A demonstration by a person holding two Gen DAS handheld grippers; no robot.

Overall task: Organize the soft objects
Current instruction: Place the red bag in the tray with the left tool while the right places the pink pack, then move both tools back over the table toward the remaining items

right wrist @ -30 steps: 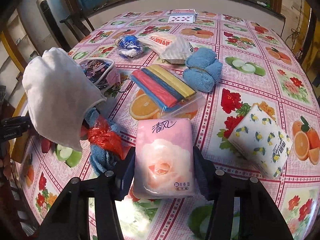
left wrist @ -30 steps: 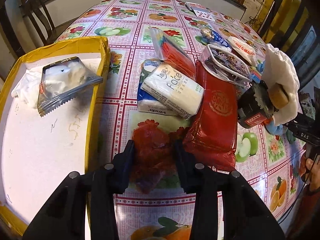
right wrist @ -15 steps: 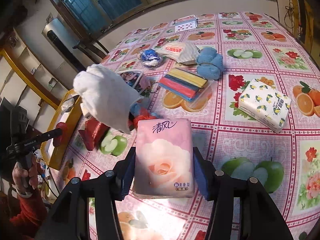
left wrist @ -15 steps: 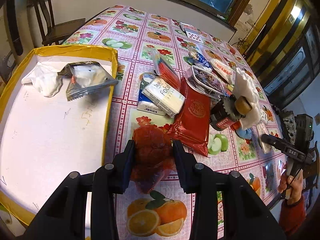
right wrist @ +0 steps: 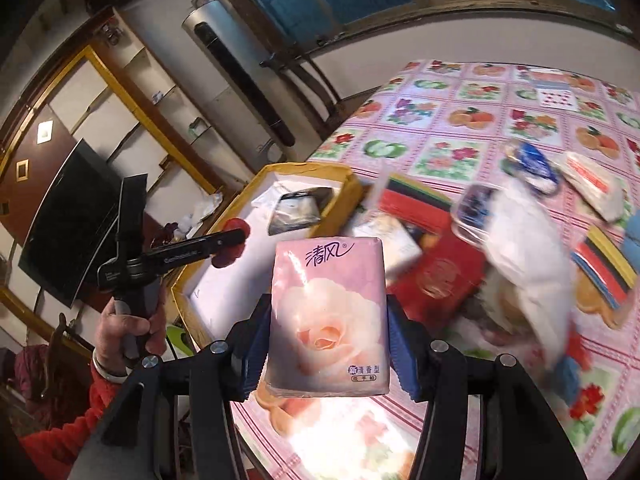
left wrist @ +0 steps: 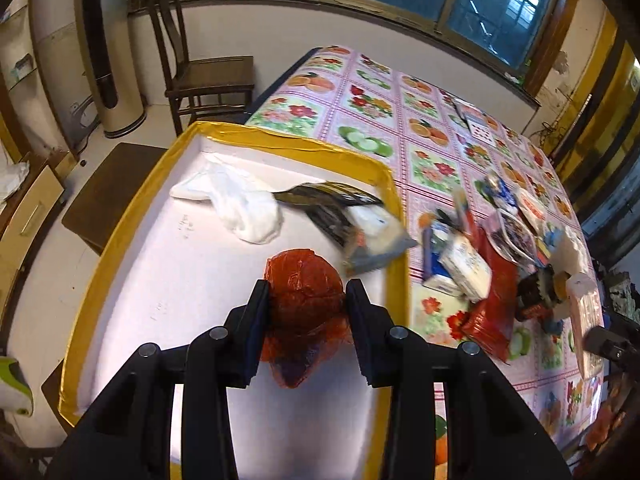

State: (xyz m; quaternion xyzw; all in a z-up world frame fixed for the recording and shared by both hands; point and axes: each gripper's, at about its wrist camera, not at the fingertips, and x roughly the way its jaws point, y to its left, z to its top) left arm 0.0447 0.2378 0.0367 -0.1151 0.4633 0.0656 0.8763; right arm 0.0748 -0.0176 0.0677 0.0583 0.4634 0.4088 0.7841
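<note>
While both hands hold soft things, two bundles hang in the air.
A crumpled red bag (left wrist: 304, 300), pinched in the left gripper (left wrist: 306, 320), hovers over the yellow-rimmed tray (left wrist: 120, 248); the right gripper (right wrist: 326, 344) clamps a pink tissue pack (right wrist: 326, 316) above the counter (right wrist: 472, 128).

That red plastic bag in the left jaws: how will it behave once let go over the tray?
The red plastic bag looks thin and crinkled, so probably light and floppy. Its loose end sags below the jaws, so it will likely slump rather than roll. The film looks glossy and may slide on the tray.
</note>
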